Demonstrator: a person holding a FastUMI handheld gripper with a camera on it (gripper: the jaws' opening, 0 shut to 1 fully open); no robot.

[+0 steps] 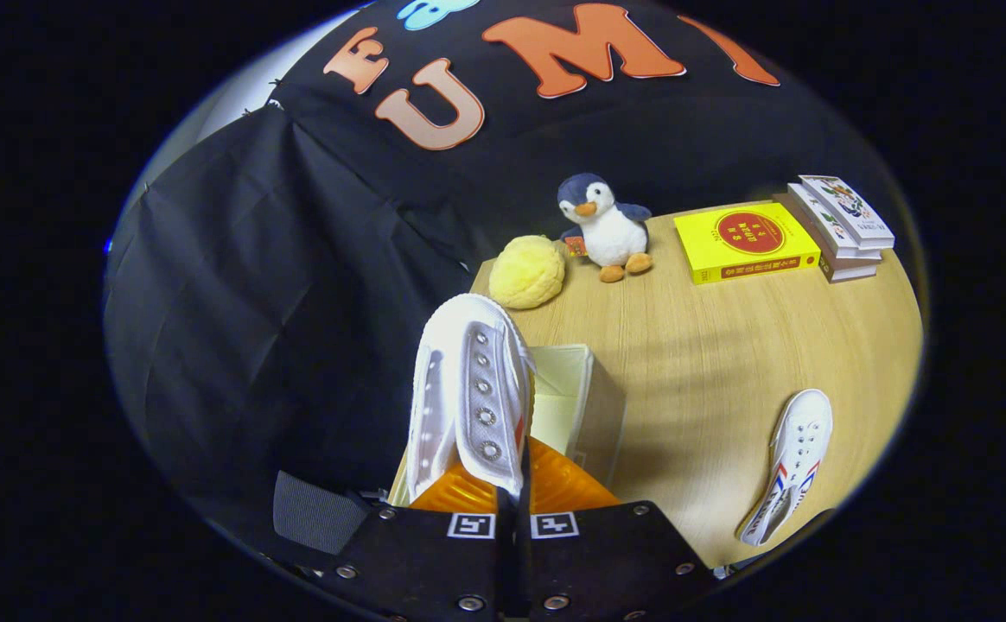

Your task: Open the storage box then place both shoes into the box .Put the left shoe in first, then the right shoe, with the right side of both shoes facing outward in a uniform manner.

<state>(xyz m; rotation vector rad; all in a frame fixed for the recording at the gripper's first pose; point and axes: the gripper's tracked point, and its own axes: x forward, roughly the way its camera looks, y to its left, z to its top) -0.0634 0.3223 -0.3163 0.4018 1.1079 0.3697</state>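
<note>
My gripper [512, 497] is shut on a white canvas shoe [468, 397], both fingers pinching one eyelet flap near the tongue. The shoe hangs toe forward, lifted above the open storage box [585, 406], a pale box whose inside shows just right of the shoe. A second white shoe [792, 462] with red and blue side stripes lies on the wooden table [728, 345], well to the right of the fingers, toe pointing away.
Beyond the box sit a yellow plush ball [527, 272] and a penguin toy [602, 226]. A yellow book [745, 242] and a stack of white books [840, 226] lie at the far right of the table. Black cloth walls hang left and behind.
</note>
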